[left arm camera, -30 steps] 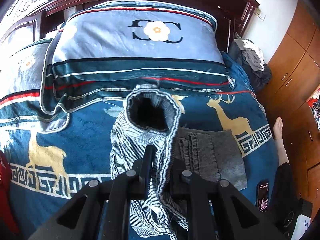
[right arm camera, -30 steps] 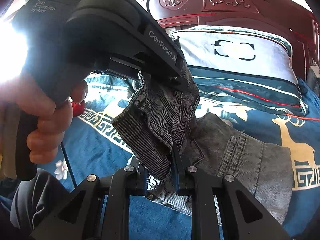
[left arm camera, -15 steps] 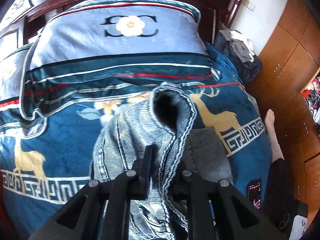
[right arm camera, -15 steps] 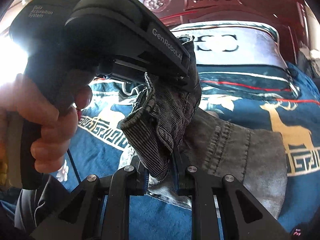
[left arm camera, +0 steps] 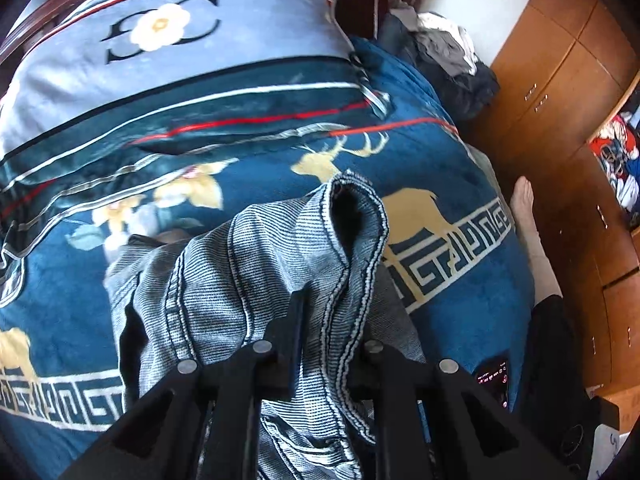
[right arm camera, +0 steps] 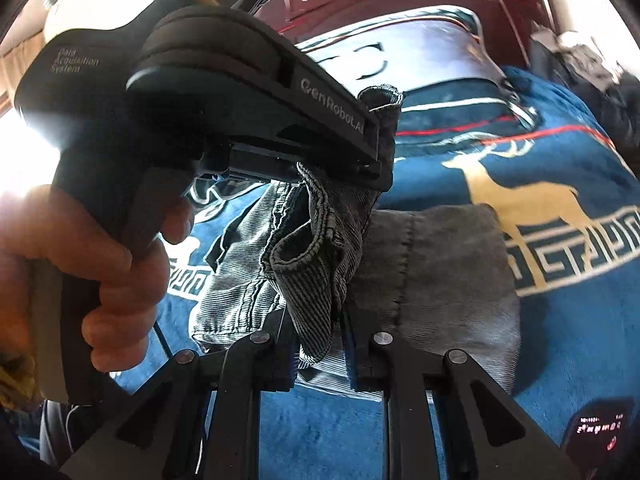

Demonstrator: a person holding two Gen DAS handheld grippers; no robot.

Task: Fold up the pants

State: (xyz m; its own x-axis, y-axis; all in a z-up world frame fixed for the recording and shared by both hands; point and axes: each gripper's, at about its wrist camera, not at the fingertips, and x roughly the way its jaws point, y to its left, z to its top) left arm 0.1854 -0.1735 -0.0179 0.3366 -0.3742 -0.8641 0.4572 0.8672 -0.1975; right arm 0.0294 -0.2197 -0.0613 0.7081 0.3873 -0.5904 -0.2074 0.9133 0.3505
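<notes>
Now both grippers, left (left arm camera: 328, 344) and right (right arm camera: 320, 344), are clamped on the jeans' (left arm camera: 248, 272) bunched hem above the bed (left arm camera: 460, 168); denim could slip free, spoiling the fold.

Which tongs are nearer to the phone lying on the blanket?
Right, probably. The phone lies low beside the right tongs, which clamp the jeans. The left tongs clamp the same jeans higher up, farther toward the pillow.
</notes>
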